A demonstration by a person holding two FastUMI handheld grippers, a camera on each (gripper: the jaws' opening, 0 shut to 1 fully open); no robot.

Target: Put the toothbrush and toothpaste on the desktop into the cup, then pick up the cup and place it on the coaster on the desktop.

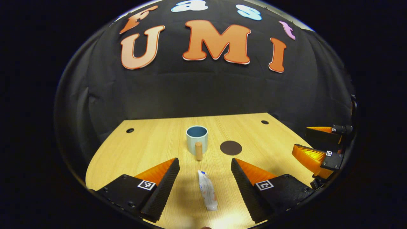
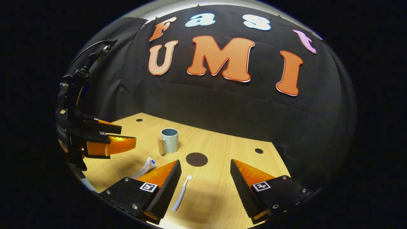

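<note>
While you hold both tools above the near edge of the wooden desktop [image 1: 152, 140], your left gripper [image 1: 205, 171] has its jaws spread wide, nothing between them but air. Below that gap lies the toothpaste tube [image 1: 207, 190], flat on the wood, lengthwise between your two fingers and touching neither. Beyond it stands the pale blue cup [image 1: 196, 137], upright and open at the top, with its wooden handle [image 1: 198, 150] pointing toward you. Just to the right of the cup, apart from it, lies the dark round coaster [image 1: 231, 148], flat on the desktop.

In the left gripper view your right gripper [image 1: 313, 144] shows at the right edge, raised over the desktop's right side, its two fingers parted.

Your right gripper [image 2: 206, 176] is likewise released in its own view, fingers wide apart. The white toothbrush [image 2: 182, 192] lies on the wood just beside the inner face of the left finger, its head pointing away from you toward the coaster [image 2: 196, 159]; I cannot tell whether the finger touches it. The toothpaste tube [image 2: 145, 167] lies left of that finger, partly hidden behind it. The cup [image 2: 169, 140] stands farther back, handle [image 2: 161, 146] on its left side. Your left gripper [image 2: 119, 136] hangs at the left edge, above the desktop [image 2: 222, 190], fingers apart.
</note>
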